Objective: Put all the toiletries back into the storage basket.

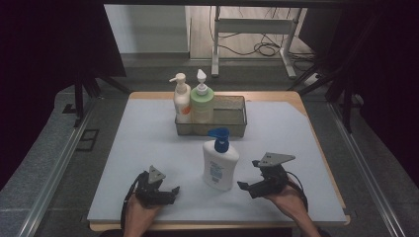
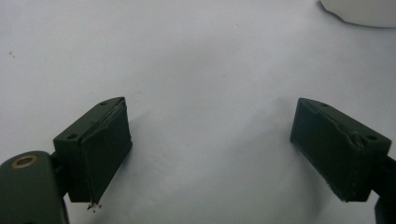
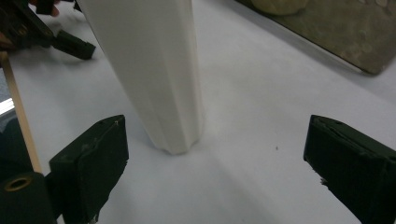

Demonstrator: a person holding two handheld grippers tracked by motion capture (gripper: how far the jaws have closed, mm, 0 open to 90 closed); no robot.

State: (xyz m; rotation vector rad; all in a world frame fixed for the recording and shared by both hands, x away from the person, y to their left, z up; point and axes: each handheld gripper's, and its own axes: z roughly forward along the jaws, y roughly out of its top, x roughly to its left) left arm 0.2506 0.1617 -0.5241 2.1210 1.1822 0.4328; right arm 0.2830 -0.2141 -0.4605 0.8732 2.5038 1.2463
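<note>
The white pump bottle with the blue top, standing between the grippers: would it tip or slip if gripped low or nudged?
The white pump bottle stands tall on a narrow base, so a push near the top probably tips it. Its smooth plastic sides may slip. The right gripper is open beside it.

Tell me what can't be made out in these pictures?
- White bottle with blue pump: label print too small in the high view; top cut off by the edge in the right gripper view.
- Two bottles in the mesh basket: lower parts veiled by its wall, high view.
- Right gripper: its fingers are partly hidden by its own body, high view.
</note>
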